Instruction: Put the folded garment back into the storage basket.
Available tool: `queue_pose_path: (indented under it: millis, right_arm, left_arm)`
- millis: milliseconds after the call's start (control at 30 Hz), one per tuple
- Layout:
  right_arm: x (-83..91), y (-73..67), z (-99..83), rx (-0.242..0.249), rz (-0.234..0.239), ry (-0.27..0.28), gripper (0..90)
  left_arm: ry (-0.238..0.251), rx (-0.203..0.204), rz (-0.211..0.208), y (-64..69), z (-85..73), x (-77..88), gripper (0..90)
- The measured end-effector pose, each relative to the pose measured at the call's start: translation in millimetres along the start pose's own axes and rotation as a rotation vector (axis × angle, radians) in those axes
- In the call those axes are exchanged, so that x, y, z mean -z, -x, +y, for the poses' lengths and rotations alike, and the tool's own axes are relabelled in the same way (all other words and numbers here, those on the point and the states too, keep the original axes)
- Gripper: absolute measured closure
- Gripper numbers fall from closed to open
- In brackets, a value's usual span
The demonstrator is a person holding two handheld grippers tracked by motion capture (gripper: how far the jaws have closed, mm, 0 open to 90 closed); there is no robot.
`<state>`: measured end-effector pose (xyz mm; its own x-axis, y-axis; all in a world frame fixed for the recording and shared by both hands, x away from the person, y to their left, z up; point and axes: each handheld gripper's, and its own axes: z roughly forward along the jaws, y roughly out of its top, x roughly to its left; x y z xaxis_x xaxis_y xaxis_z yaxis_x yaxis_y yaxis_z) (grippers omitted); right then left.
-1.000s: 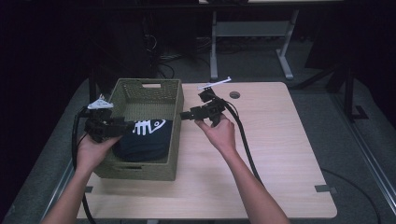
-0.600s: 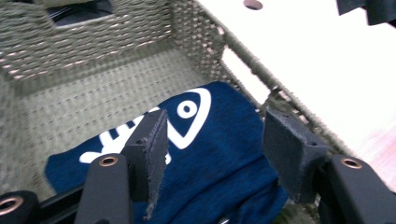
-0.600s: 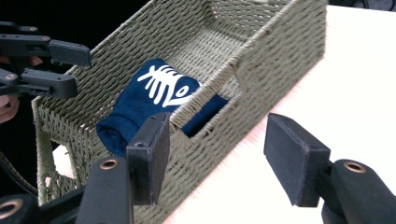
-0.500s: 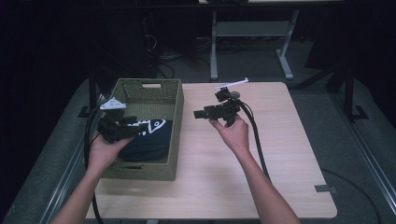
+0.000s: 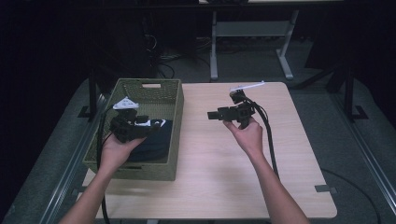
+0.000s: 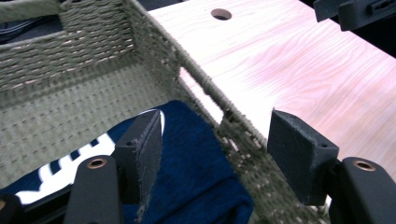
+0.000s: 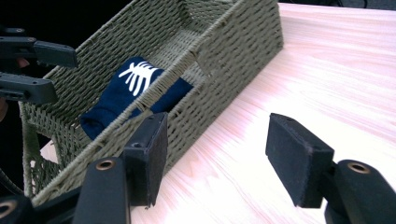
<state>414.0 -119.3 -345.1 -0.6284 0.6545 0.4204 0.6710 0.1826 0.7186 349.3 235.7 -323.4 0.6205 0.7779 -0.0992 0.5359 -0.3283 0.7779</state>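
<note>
Wood table (image 5: 280,154), left gripper (image 5: 140,128) spread above folded navy cloth (image 6: 196,177) in basket (image 5: 175,135), right gripper (image 5: 215,115) spread beside basket, empty.

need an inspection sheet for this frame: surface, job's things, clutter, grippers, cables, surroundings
Surface: light wood table, bare to the right of the basket, with a round hole near its far edge.
Job's things: green woven basket at the table's left; folded navy cloth with a white print lying inside it.
Clutter: nothing seen.
Grippers: left gripper open, over the basket's right wall, holding nothing. Right gripper open, above bare table, aimed at the basket, holding nothing.
Cables: black cable trails from the right gripper along the forearm; another hangs from the left.
Surroundings: dark room; grey frame legs and floor wiring behind the table.
</note>
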Motion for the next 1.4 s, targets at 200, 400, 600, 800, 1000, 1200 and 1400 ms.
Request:
queue_pose_path:
  millis: [200,400,600,800,1000,1200,1400]
  right_arm:
    - [10.5,10.2,-6.3,-0.014,-0.015,0.006,38.0]
    - [18.6,20.2,-13.5,-0.020,-0.020,0.014,38.0]
    - [27.0,29.3,-20.0,-0.035,-0.023,0.022,37.8]
    - [34.0,37.2,-25.6,-0.046,-0.028,0.021,37.6]
    - [42.5,44.2,-30.6,-0.054,-0.036,0.031,37.3]
    - [48.7,51.0,-36.4,-0.059,-0.047,0.024,37.1]
    - [57.1,60.3,-42.8,-0.074,-0.056,0.037,36.3]
  left_arm:
    - [0.006,-0.004,-0.029,11.7,4.6,-8.5,34.3]
    - [0.008,-0.015,-0.053,23.6,8.9,-17.9,34.2]
    - [0.005,-0.035,-0.070,34.2,14.6,-26.1,34.1]
    - [0.010,-0.047,-0.083,42.5,19.4,-31.1,33.8]
    - [0.015,-0.054,-0.098,51.1,22.7,-37.2,32.2]
    - [0.020,-0.062,-0.105,61.7,27.3,-44.0,30.0]
    - [0.009,-0.085,-0.097,72.2,29.2,-52.2,27.6]
